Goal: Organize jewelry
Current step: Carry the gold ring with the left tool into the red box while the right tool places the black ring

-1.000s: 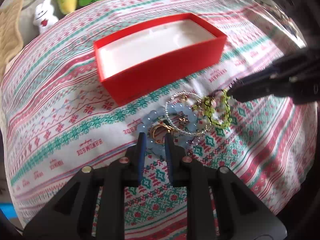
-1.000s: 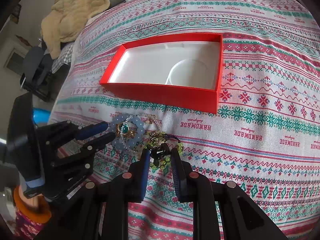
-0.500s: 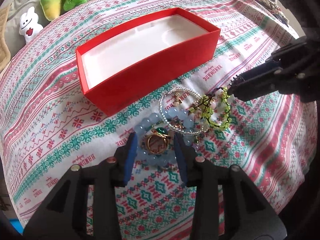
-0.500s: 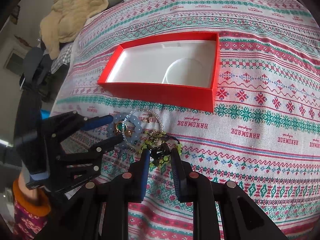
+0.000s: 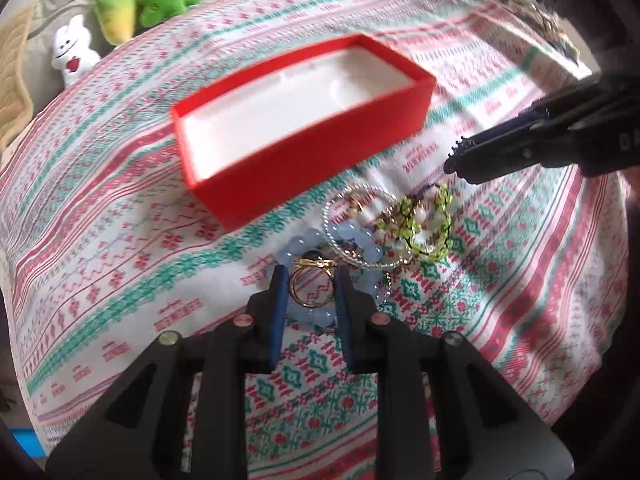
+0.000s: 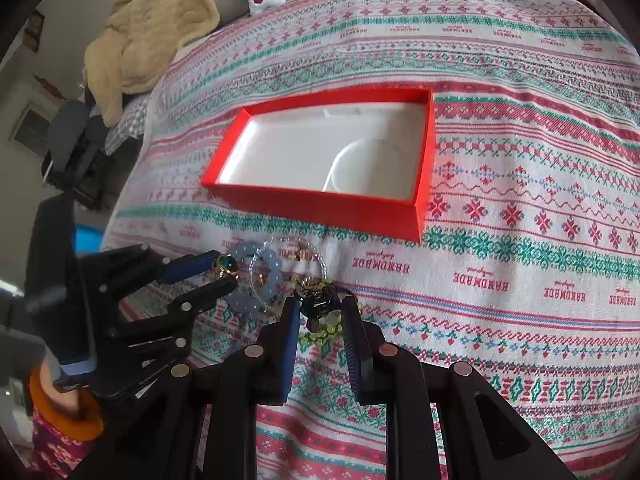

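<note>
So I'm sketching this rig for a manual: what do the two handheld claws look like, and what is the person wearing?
Both are matte black plastic. The left claw and right claw each have two flat fingers faced with blue pads, plus round silver and copper-coloured screw heads on angular, cut-out frames. Seen from the side, a finger has a toothed tip. At the left hand, an orange cuff over a red patterned sleeve.

Open red box (image 6: 320, 204) with white moulded lining, lying flat on the patterned bedspread, nothing inside. Just in front of it, a small heap of jewelry: pale blue bead bracelet (image 5: 360, 236), clear beaded ring-shaped bracelet (image 5: 332, 208) overlapping it, yellow-green bead bracelet (image 5: 436, 240) tangled with dark cord beside them. Gold ring (image 5: 310, 284) with a dark green stone, sitting upright inside the blue bracelet's loop.
</note>
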The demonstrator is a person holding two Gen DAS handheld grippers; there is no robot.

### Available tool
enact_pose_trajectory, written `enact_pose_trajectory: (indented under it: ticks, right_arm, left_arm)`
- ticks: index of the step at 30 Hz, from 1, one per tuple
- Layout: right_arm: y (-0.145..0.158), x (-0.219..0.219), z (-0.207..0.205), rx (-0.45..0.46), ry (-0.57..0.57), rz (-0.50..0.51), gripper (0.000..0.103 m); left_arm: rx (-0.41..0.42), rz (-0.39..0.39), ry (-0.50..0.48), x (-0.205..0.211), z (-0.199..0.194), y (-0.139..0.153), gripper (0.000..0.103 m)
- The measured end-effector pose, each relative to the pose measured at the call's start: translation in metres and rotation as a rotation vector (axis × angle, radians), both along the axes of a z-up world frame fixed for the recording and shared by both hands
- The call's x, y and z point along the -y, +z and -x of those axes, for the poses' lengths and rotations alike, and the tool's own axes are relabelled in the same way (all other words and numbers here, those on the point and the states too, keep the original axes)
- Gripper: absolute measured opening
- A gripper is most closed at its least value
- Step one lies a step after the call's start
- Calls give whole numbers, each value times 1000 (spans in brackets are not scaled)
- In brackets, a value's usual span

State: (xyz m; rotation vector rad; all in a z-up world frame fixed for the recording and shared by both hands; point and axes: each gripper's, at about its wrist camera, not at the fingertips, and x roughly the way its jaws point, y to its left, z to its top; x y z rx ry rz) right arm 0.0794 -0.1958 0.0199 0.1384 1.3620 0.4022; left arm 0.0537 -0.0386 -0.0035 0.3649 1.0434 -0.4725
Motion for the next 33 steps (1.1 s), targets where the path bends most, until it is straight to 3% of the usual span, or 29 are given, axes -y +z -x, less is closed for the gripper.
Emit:
enact_pose_trajectory:
  ticks: [10, 19, 26, 33]
  right_arm:
    - [29, 2, -10, 126, -21, -22, 21]
    - [39, -1, -29, 153, -50, 23, 21]
    - [36, -1, -43, 241, -58, 57, 22]
    - [22, 1, -62, 235, -52, 57, 22]
  left_arm:
    - [97, 69, 97, -8, -10, 39, 25]
    - [123, 133, 186, -8, -35, 53, 25]
    - [139, 141, 224, -4, -59, 44, 25]
    - [136, 104, 228, 8, -75, 25, 25]
